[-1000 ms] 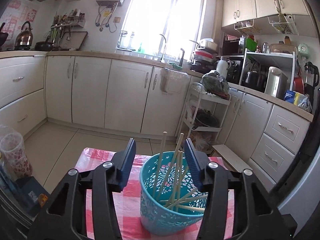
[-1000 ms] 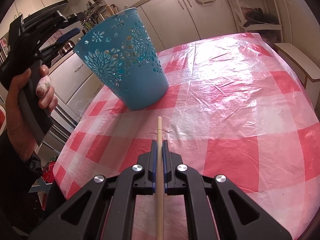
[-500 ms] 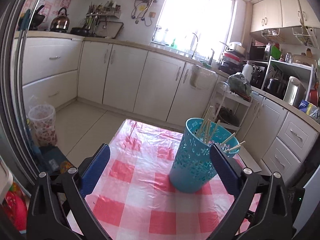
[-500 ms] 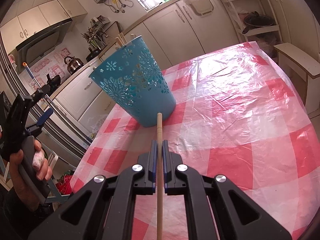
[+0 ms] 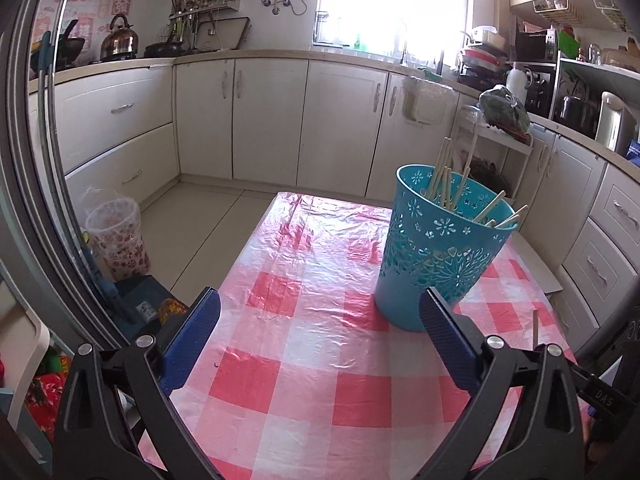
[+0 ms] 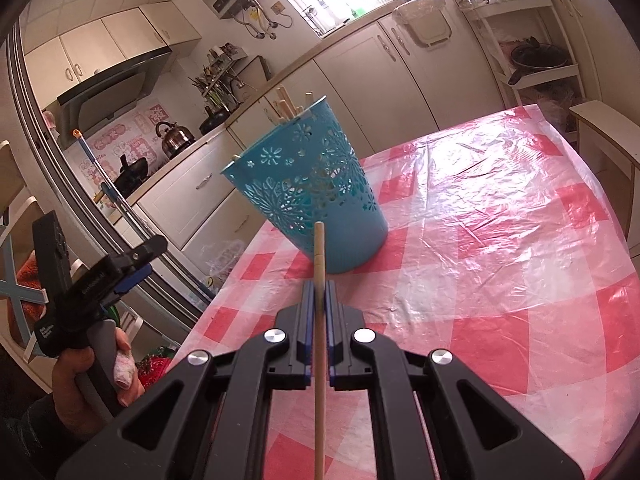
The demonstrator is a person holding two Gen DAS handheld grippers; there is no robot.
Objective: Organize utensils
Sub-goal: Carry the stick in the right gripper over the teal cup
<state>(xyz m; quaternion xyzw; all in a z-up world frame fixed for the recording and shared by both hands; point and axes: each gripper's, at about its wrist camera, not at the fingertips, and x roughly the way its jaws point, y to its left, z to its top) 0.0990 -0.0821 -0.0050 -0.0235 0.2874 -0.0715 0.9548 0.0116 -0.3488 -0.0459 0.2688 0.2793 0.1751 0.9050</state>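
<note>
A blue perforated basket point(image 5: 438, 256) stands upright on the red-and-white checked table point(image 5: 304, 344) and holds several wooden chopsticks point(image 5: 440, 178). It also shows in the right wrist view point(image 6: 316, 196). My right gripper point(image 6: 319, 292) is shut on one wooden chopstick point(image 6: 319, 256), whose tip points at the basket from a little in front of it. That chopstick's tip shows at the right of the left wrist view point(image 5: 535, 326). My left gripper point(image 5: 320, 320) is open and empty, back from the basket over the table's near left; it shows from the side in the right wrist view point(image 6: 132, 268).
White kitchen cabinets point(image 5: 272, 120) and a counter run behind the table. A plastic-lined bin point(image 5: 118, 236) stands on the floor at the left. A white rack point(image 6: 532, 36) with a pot stands beyond the table's far right. The tablecloth is covered with shiny clear plastic point(image 6: 500, 200).
My left gripper has opened wide, let go of the basket and pulled back and left. The basket stands on its own. My right gripper has lifted a little with the chopstick.
</note>
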